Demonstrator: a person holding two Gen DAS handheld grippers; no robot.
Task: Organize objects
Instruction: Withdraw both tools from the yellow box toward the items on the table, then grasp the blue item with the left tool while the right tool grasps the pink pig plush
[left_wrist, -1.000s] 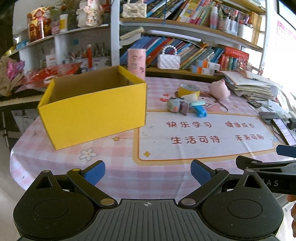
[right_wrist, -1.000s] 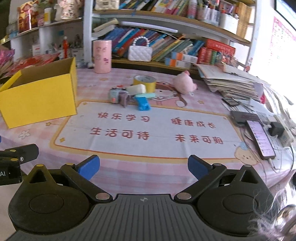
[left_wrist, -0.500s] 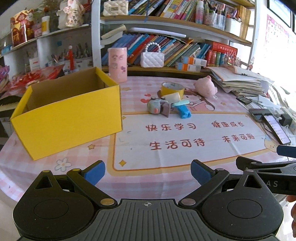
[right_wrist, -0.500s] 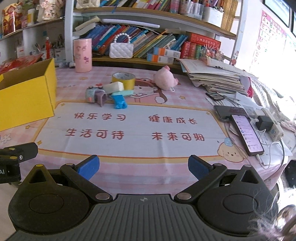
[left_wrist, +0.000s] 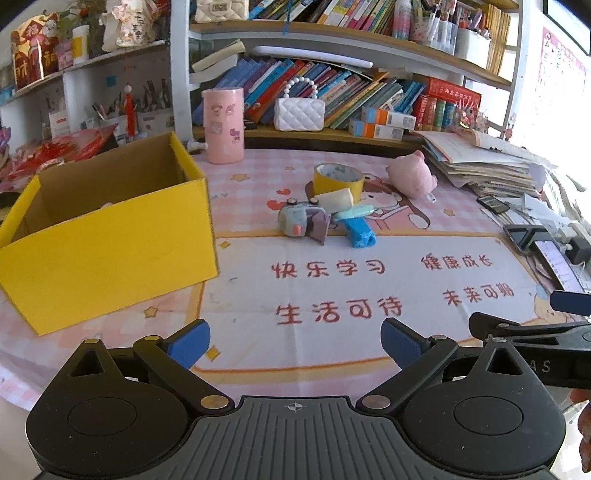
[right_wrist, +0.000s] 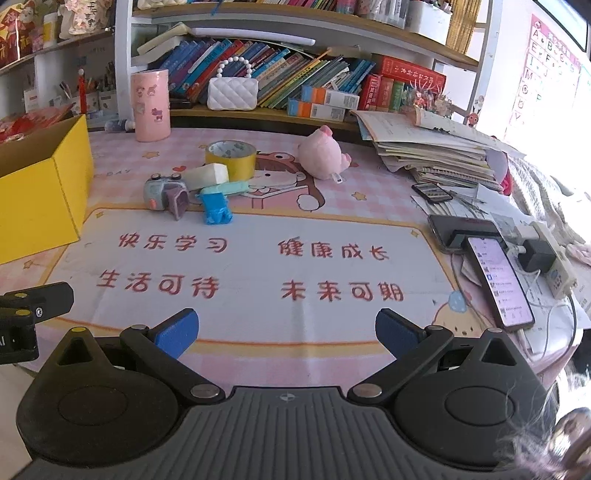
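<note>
Holding both tools spread and empty, left tool (left_wrist: 295, 341) and right tool (right_wrist: 287, 330), you should pinch the soft, light pink pig (right_wrist: 322, 151) ahead across its plump body.

Bench (left_wrist: 332, 295): box (left_wrist: 110, 236) left; toy cluster (left_wrist: 325, 218) centre, tape (left_wrist: 338, 179) behind it; pig (left_wrist: 412, 175) right of tape; phones (right_wrist: 495, 273) far right.
</note>
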